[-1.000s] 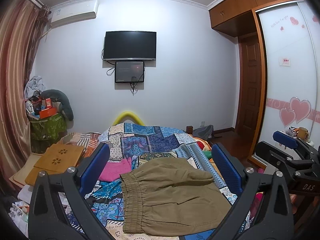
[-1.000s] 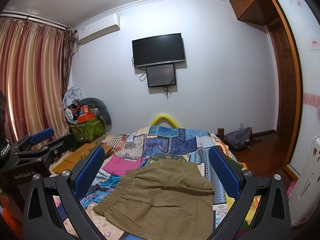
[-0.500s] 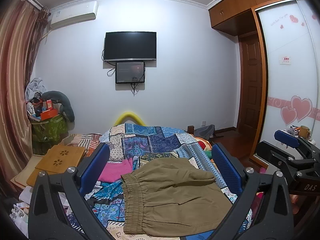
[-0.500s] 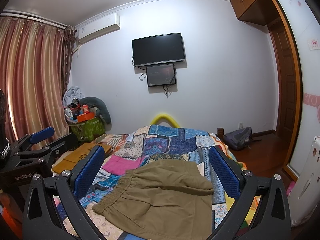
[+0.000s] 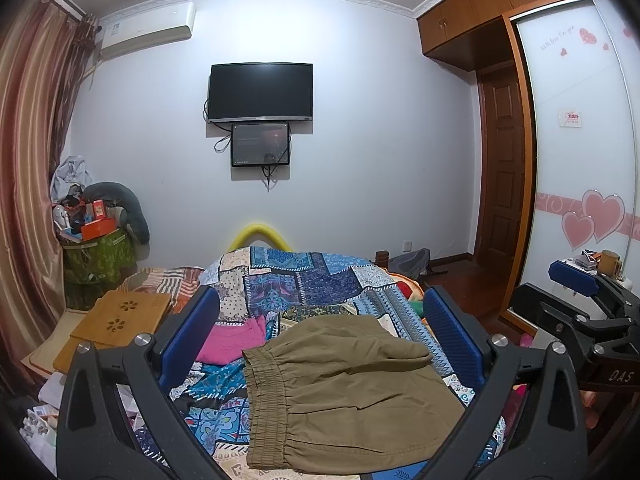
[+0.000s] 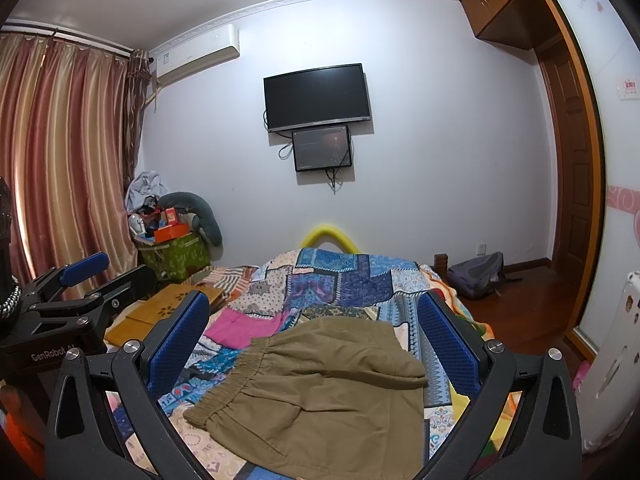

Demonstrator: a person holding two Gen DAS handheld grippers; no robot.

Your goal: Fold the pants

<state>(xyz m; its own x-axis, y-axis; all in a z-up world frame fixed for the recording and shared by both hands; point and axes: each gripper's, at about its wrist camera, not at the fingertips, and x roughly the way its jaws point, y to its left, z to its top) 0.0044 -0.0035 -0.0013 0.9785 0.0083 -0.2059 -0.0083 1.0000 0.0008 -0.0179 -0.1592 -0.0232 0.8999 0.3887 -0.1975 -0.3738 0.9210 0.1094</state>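
Folded olive-tan pants (image 5: 344, 392) with an elastic waistband on the left lie on the patchwork bedspread (image 5: 304, 280); they also show in the right wrist view (image 6: 320, 384). My left gripper (image 5: 320, 340) is open and empty, held above and short of the pants. My right gripper (image 6: 314, 340) is open and empty too, held above the pants. Each gripper appears at the edge of the other's view: the right one (image 5: 580, 312), the left one (image 6: 80, 292).
A pink garment (image 5: 232, 340) lies on the bed left of the pants. A wooden lap tray (image 5: 120, 316) sits at the bed's left. A cluttered green bin (image 5: 96, 256) stands by the curtain. A backpack (image 6: 476, 276) lies on the floor near the door.
Both grippers have drifted very slightly; the pants lie unchanged and both stay open.
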